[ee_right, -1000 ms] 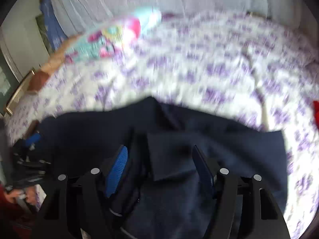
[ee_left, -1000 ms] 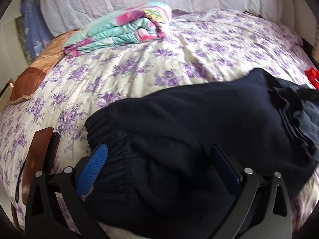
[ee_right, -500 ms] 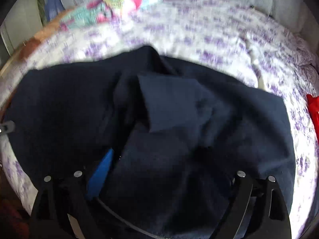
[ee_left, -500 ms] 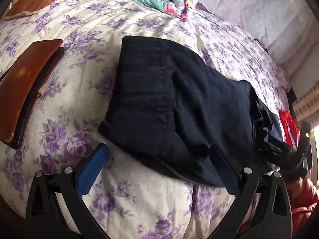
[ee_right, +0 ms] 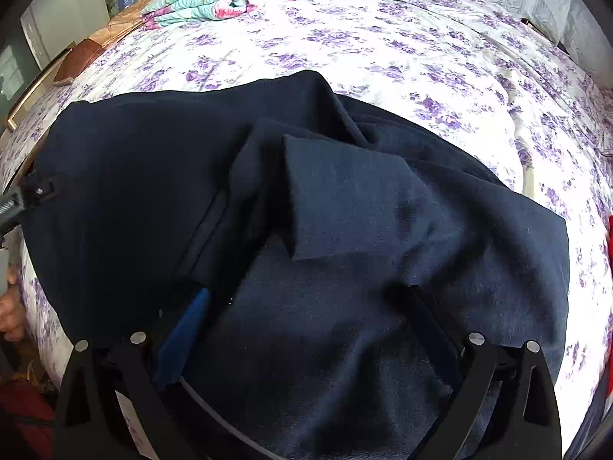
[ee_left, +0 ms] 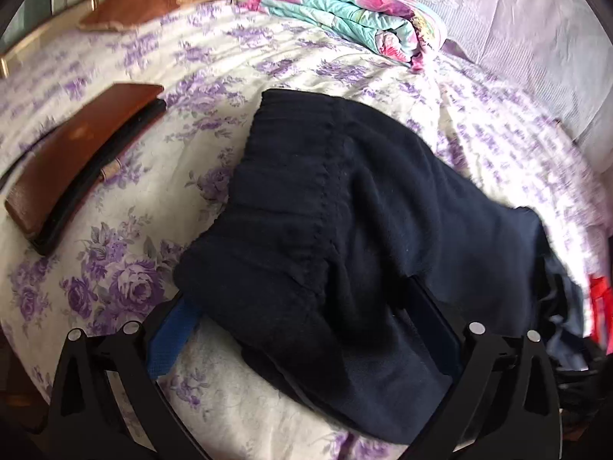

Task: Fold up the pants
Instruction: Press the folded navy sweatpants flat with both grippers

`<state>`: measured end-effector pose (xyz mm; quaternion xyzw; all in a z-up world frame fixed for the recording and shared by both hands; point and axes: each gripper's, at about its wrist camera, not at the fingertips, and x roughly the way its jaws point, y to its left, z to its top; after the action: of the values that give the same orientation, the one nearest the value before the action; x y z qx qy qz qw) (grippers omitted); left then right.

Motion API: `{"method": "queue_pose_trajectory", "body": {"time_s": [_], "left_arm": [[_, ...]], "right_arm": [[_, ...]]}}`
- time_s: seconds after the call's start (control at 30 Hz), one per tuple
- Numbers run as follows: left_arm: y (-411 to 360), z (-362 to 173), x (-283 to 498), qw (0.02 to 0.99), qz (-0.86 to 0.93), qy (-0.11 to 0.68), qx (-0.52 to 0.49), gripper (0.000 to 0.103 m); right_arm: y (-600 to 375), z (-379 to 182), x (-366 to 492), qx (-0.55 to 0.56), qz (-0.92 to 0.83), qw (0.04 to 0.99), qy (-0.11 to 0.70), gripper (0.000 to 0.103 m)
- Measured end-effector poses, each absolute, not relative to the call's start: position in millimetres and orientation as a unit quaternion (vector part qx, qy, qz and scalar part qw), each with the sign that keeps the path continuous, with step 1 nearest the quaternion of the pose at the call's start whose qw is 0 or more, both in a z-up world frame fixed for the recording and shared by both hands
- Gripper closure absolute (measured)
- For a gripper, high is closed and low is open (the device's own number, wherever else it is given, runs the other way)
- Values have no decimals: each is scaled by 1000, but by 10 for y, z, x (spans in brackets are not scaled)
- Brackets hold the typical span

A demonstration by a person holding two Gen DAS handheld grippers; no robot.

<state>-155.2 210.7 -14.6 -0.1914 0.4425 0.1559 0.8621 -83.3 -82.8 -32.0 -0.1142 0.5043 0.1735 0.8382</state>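
Dark navy pants (ee_left: 345, 211) lie crumpled across the floral bed sheet (ee_left: 126, 268), elastic waistband toward the left wrist camera. My left gripper (ee_left: 302, 306) stands open astride the waistband's near corner; cloth drapes over its blue left pad (ee_left: 172, 329). In the right wrist view the pants (ee_right: 153, 176) show a folded-over leg flap (ee_right: 345, 191). My right gripper (ee_right: 306, 295) rests on the cloth, its jaws opening wide, fabric lying loose between them. The left gripper's tip (ee_right: 23, 199) shows at that view's far left edge.
A folded floral quilt (ee_left: 345, 19) lies at the back of the bed, a brown flat case (ee_left: 76, 153) to the left of the pants. Something red (ee_left: 599, 306) sits at the right edge. A hand (ee_right: 9, 306) shows beside the bed.
My right gripper's jaws spread wide and let go of the cloth fold. The left gripper rolled and shifted over to the waistband corner, which now lies between its fingers.
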Motion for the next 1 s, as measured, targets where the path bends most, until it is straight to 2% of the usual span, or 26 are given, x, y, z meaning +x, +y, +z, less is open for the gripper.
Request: {"method": "queue_pose_trajectory", "body": {"time_s": [0.8,0.93,1.0], "left_arm": [[2025,-167,-1554,868,177,435,-161,4],[2145,-93,-1542,854,154,455,-200,5],[2225,-48,-1591,853,140,445,-235,5]], "right_arm": [[-837,-253,-821,-128,192,830,508,4],[-978,107,-907,-140,174,872,436,4],[-1063,92,-779,-145,145,872,444,4]]}}
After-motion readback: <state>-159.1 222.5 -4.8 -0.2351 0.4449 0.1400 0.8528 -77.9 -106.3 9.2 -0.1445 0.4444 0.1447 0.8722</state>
